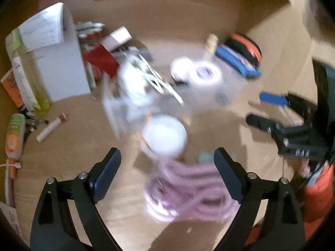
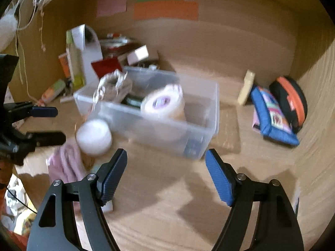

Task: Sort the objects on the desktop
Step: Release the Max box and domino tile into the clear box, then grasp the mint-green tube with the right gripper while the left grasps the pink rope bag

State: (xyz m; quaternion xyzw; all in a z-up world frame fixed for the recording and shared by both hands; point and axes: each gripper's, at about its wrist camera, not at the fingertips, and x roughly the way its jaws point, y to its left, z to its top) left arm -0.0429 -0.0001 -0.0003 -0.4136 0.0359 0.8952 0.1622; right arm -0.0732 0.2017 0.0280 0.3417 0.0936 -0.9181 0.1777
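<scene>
Half through the sorting, judging by the spread. Gathering loose desktop things into the clear bin (image 2: 167, 133), sitting mid-frame in the right wrist view and blurred across the centre of the left wrist view. Already holding a white tape roll (image 2: 162, 102) towards the bin's right half and a crumpled grey-white bundle (image 2: 115, 83) at its upper left corner, probably dropped in rather than arranged, going by how they are lying.

Still waiting outside: a white round pot (image 2: 94, 137) just beside the bin's lower left corner, and a pink cloth (image 2: 65, 163) lying below it, touching or nearly so. Likely being left for last as the nearest pieces.

Hovering with the left gripper (image 1: 167, 156) over the pot and cloth, fingers spread wide and gripping nothing, the cloth showing between them but not pinched; probably lining up for a pick. Keeping the right gripper (image 2: 166, 154) at lower centre, fingers likewise released and empty, aiming at the bin's near wall above bare desk (image 2: 167, 198), perhaps to steady it.

Further out: leaning a blue pouch (image 2: 272, 115) and a black-and-orange case (image 2: 291, 100) against the right wall, well apart from the bin; crowding a white box (image 1: 60, 62) and small clutter into the upper left. Blurring too heavily to tell finer contact.
</scene>
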